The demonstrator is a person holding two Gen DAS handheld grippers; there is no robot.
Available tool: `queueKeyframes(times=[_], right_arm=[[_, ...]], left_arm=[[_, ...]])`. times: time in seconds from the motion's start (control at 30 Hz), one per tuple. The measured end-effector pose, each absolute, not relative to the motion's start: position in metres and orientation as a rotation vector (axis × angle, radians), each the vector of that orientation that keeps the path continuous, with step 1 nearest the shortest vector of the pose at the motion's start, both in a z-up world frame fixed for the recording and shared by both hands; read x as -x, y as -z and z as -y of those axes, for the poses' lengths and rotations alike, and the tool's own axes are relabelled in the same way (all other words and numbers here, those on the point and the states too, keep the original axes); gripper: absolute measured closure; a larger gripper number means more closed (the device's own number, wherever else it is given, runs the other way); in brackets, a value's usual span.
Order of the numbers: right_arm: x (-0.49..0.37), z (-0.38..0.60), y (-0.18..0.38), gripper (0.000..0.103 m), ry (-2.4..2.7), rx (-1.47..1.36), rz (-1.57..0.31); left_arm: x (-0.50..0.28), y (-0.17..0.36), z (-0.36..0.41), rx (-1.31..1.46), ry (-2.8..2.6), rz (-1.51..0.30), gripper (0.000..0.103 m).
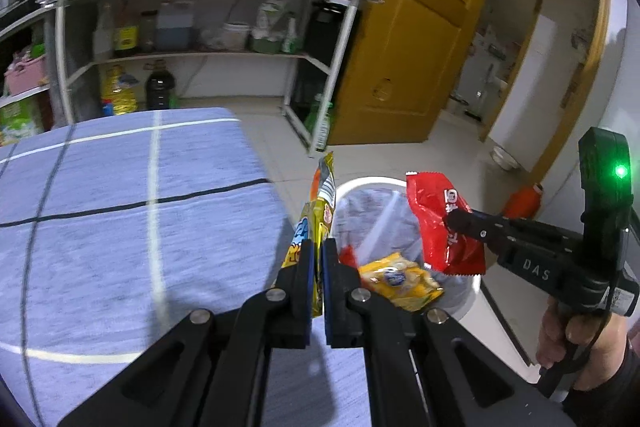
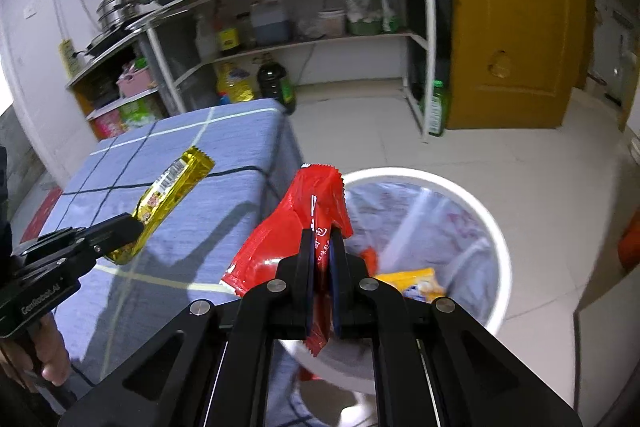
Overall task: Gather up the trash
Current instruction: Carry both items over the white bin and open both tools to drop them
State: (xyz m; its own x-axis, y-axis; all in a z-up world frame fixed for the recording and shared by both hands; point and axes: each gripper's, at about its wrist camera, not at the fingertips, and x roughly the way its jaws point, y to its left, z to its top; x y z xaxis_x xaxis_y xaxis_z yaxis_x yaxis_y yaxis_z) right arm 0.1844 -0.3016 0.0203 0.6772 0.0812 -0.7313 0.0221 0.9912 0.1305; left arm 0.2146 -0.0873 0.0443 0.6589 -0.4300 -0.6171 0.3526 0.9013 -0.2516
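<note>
Left wrist view: left gripper [image 1: 318,247] pinches a yellow wrapper [image 1: 320,203] beside the white bin [image 1: 368,183], which holds a yellow packet [image 1: 400,281]. Right wrist view: right gripper [image 2: 321,239] clamps a red wrapper [image 2: 296,223] at the bin's rim [image 2: 440,183]; the packet [image 2: 416,283] lies inside.

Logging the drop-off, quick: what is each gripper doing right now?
Left gripper: shut on the yellow foil snack wrapper.
Right gripper: shut on the red plastic snack bag.
</note>
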Motion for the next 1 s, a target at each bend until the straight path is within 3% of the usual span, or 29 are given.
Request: queueKeyframes(times=[0.63, 0.83, 1.0], right_arm=[[-0.194, 0.375, 0.032, 0.096, 0.038, -0.228, -0.946], [-0.194, 0.382, 0.039, 0.091, 0.073, -0.235, -0.967], [-0.190, 0.382, 0.034, 0.088, 0.078, -0.231, -0.952]], left_arm=[[-0.249, 0.000, 0.187, 0.051, 0.525, -0.839, 0.096], [-0.250, 0.008, 0.192, 0.043, 0.516, -0.856, 0.066], [-0.249, 0.006, 0.189, 0.047, 0.508, -0.844, 0.063]])
